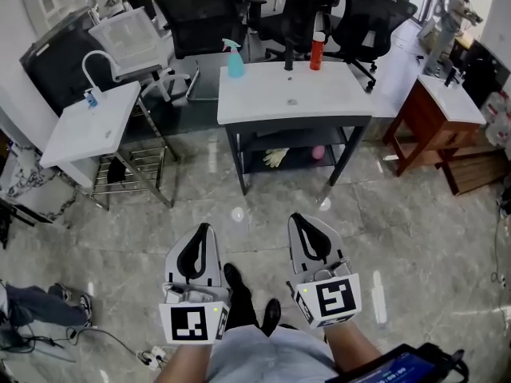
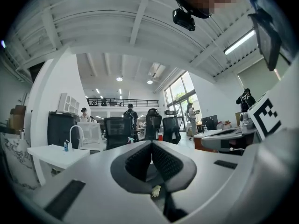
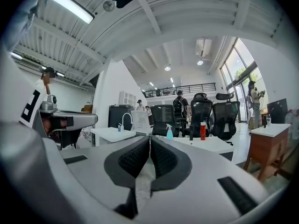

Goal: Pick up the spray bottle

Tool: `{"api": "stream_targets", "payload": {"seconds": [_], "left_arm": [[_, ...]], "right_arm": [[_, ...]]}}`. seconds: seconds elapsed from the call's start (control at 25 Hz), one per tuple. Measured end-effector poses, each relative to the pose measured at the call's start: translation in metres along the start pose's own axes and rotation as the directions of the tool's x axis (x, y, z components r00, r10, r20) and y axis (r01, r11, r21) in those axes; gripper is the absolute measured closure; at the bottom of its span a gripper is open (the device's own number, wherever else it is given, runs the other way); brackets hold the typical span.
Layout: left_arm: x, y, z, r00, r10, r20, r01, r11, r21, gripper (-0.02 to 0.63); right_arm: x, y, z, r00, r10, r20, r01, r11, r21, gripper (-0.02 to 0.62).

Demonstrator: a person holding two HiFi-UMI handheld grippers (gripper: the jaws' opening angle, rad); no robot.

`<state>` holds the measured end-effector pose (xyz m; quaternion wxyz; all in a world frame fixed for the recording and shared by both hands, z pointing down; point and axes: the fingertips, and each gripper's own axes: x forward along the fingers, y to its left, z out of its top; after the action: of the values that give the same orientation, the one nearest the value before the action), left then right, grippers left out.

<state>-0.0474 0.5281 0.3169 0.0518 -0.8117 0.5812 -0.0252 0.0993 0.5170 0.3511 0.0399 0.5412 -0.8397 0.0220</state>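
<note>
Spray bottle point(image 1: 235, 59) is still far off, so the pickup has not begun. Nearest the camera, the left gripper point(image 1: 205, 230) and the right gripper point(image 1: 298, 218) are held level over the person's shoes point(image 1: 239, 292) and the pale stone floor point(image 1: 399, 238). Each gripper's fingers are pressed together, with nothing between them. Beyond a stretch of bare floor stands a white tabletop point(image 1: 319, 98) on dark legs. The bottle is upright at its far left corner, close to the back edge. A red bottle point(image 1: 318, 51) and a small dark item point(image 1: 288, 61) stand well apart from it along the same back edge, with office chairs point(image 1: 200, 10) behind.

The likely trouble is in the approach. If the fingers stay closed on arrival, they will shove the bottle instead of straddling it. Standing so near the corner, it could tip or slide off the back or side. A grip taken high on the trigger head looks less secure than one on the body, since the head is narrow and uneven.

The bottle itself is small and teal-blue. Its body widens toward the base and narrows to a neck, topped by a paler blue trigger head that points left in the head view
</note>
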Motion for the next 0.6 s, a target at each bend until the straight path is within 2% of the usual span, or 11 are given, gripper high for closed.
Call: {"api": "stream_targets", "payload": {"seconds": [0.28, 0.6], "left_arm": [[0.021, 0.03, -0.016, 0.999, 0.027, -0.028, -0.028, 1.0, -0.011, 0.588], [0.078, 0.068, -0.032, 0.998, 0.018, -0.055, -0.019, 1.0, -0.022, 0.588]], "right_arm": [[0.036, -0.001, -0.009, 1.0, 0.002, -0.028, -0.002, 1.0, 0.003, 0.56], [0.103, -0.027, -0.008, 0.998, -0.031, -0.05, 0.031, 1.0, 0.004, 0.557]]}}
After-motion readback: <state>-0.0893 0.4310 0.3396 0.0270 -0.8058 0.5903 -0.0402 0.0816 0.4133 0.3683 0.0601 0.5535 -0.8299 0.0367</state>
